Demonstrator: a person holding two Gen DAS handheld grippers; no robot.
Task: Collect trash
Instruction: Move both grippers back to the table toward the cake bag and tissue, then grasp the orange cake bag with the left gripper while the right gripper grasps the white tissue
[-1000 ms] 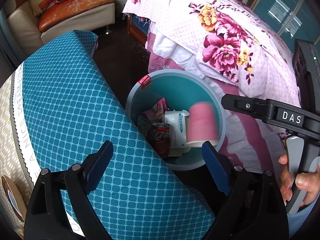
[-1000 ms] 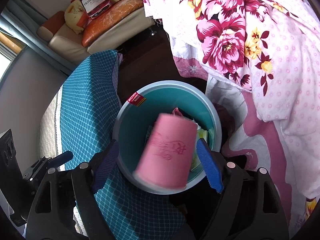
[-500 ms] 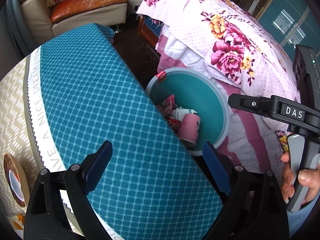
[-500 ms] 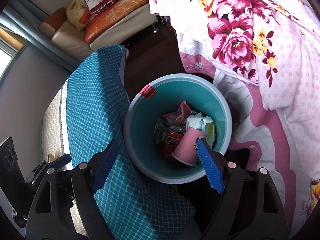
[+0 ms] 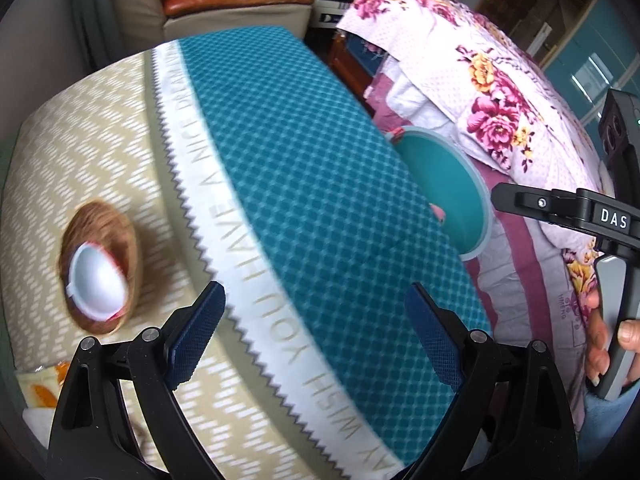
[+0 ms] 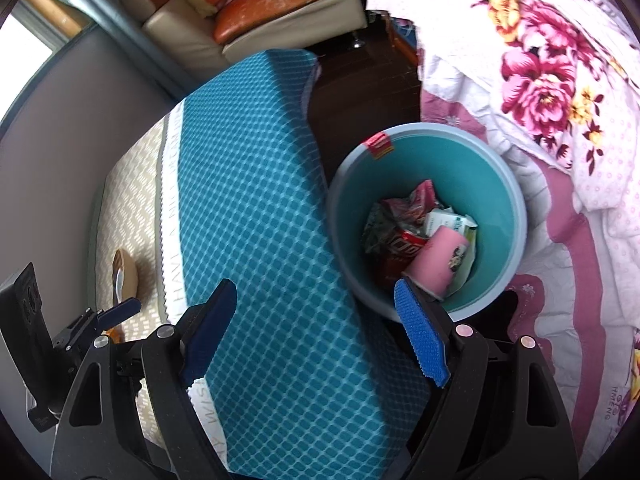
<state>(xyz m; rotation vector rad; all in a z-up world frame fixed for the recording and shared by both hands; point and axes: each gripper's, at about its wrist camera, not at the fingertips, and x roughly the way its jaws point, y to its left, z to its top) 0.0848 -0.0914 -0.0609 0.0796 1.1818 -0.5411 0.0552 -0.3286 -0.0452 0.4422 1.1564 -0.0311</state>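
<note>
A teal trash bin [image 6: 508, 200] stands on the floor between the table and the bed. It holds a pink paper cup [image 6: 438, 258], a red can [image 6: 402, 248] and wrappers. The bin's rim also shows in the left wrist view [image 5: 482, 204]. A brown cup-like container with a white foil lid [image 5: 100, 276] lies on the beige tablecloth; it also shows in the right wrist view [image 6: 122, 274]. My left gripper [image 5: 316, 340] is open and empty above the table, right of that container. My right gripper [image 6: 316, 332] is open and empty, near the bin's left front.
The table [image 5: 320, 184] has a teal checked cloth with a beige part [image 5: 120, 140]. A bed with a pink floral quilt [image 6: 560, 80] lies right of the bin. A sofa [image 6: 280, 12] stands at the back. The right gripper's body [image 5: 580, 216] shows at the right of the left wrist view.
The pink cup fell from my right gripper into the bin. Both grippers swung left, away from the bin and over the table; the brown container came into fuller view.
</note>
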